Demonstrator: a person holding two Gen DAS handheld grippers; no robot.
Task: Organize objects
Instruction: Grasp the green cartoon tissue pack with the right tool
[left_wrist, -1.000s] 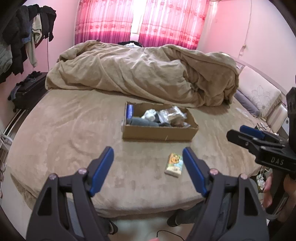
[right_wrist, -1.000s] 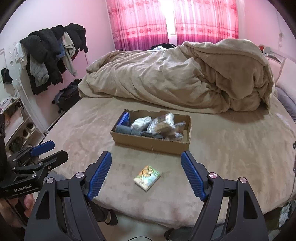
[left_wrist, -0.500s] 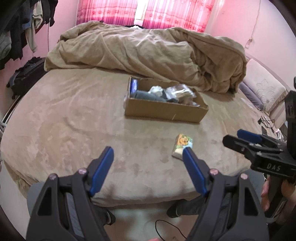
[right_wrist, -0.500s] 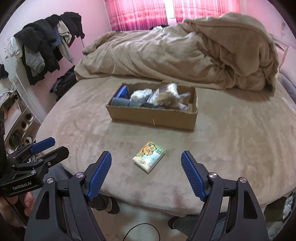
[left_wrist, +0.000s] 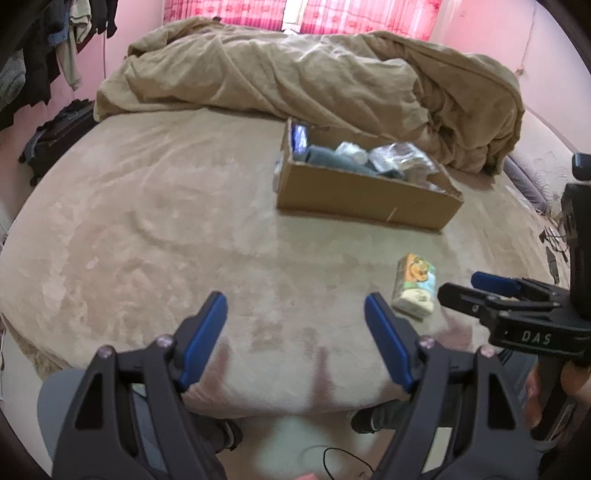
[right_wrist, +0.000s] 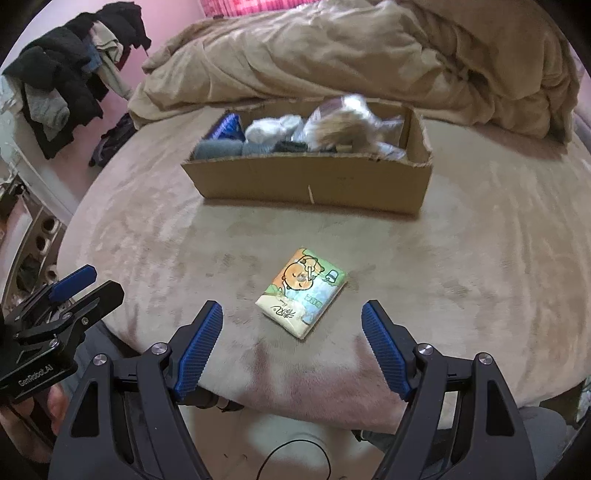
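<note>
A small tissue pack (right_wrist: 302, 291) with a cartoon bear lies flat on the beige bed, in front of an open cardboard box (right_wrist: 314, 177). The box holds socks, a blue packet and crinkly plastic bags. My right gripper (right_wrist: 291, 314) is open and empty, hovering just short of the pack, which sits between and slightly beyond its fingertips. My left gripper (left_wrist: 295, 306) is open and empty over bare bed, left of the pack (left_wrist: 415, 290). The box also shows in the left wrist view (left_wrist: 365, 201). The right gripper (left_wrist: 517, 306) appears at that view's right edge.
A rumpled beige duvet (right_wrist: 369, 51) is heaped behind the box. Clothes hang on a rack (right_wrist: 66, 85) at the left wall. A dark bag (left_wrist: 55, 136) sits on the floor beside the bed. The bed's front edge (right_wrist: 314, 402) lies under both grippers.
Both grippers have moved forward and down toward the bed. The tissue pack and box now look larger and nearer. Both grippers stay open.
</note>
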